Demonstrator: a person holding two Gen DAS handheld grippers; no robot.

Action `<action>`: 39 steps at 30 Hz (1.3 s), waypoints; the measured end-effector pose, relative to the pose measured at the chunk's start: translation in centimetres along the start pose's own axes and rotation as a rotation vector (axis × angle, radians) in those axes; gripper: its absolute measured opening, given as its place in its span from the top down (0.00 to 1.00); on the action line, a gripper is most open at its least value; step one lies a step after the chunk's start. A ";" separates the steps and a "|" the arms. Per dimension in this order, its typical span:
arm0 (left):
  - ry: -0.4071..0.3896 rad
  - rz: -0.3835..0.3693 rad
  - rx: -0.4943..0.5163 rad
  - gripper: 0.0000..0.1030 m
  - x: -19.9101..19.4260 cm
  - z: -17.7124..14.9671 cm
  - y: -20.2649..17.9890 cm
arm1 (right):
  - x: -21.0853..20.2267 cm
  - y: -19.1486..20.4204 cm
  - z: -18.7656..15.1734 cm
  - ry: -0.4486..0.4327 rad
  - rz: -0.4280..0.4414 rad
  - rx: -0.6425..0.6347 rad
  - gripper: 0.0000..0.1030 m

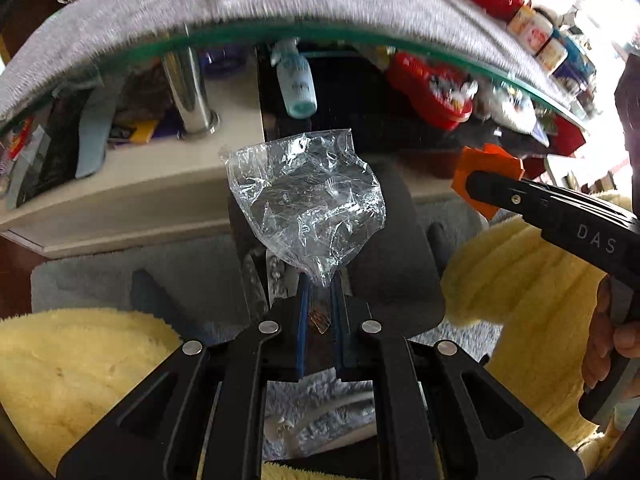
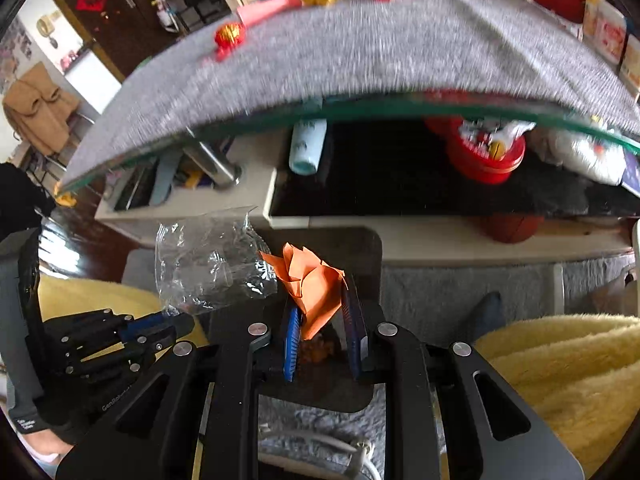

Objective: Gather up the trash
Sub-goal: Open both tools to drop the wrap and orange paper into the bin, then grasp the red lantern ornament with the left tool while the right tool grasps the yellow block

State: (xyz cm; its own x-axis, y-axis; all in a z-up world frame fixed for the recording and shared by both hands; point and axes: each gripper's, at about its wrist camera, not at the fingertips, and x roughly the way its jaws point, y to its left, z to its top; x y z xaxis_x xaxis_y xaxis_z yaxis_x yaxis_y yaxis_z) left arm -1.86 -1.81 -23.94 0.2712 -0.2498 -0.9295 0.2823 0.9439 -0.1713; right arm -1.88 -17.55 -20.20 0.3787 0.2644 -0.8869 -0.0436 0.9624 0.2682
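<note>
In the left wrist view my left gripper point(image 1: 322, 284) is shut on the lower end of a crumpled clear plastic wrapper point(image 1: 304, 200). The wrapper hangs over a dark trash bin point(image 1: 408, 248) on the floor. In the right wrist view my right gripper point(image 2: 322, 308) is shut on a crumpled orange paper point(image 2: 316, 284) above the same bin point(image 2: 360, 248). The two grippers are side by side: the left gripper point(image 2: 180, 322) and its wrapper point(image 2: 212, 264) show at the left there, and the right gripper point(image 1: 476, 184) with the orange paper point(image 1: 480, 172) shows at the right of the left wrist view.
A glass table with a grey cloth point(image 2: 360, 52) spans the top, with small red and yellow items on it. Its lower shelf point(image 2: 192, 200) holds a pale bottle point(image 2: 306, 148) and a red tin point(image 2: 484, 156). Yellow fleece point(image 2: 560, 368) flanks the bin on a grey rug point(image 2: 432, 292).
</note>
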 end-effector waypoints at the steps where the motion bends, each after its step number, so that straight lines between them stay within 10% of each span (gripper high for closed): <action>1: 0.011 0.000 0.002 0.92 0.4 -0.1 0.0 | 0.5 0.0 -0.2 0.012 0.002 0.002 0.80; 14: 0.084 -0.025 -0.025 0.81 2.1 -0.3 0.0 | 3.0 0.2 -0.6 0.084 0.020 0.019 0.76; 25: 0.029 0.023 -0.031 0.23 0.2 0.9 0.8 | 1.3 -1.8 0.8 0.010 -0.024 0.075 0.12; 39: -0.155 0.052 -0.039 0.08 -6.3 6.2 1.8 | -5.2 -4.4 7.7 -0.158 -0.075 0.118 0.05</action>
State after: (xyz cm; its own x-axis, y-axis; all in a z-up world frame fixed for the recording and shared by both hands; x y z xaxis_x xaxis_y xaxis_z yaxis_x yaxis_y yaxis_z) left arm 2.62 0.16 -16.36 0.4243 -0.2280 -0.8763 0.2291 0.9633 -0.1398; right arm 3.52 -23.68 -13.91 0.5174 0.1699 -0.8387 0.0953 0.9626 0.2537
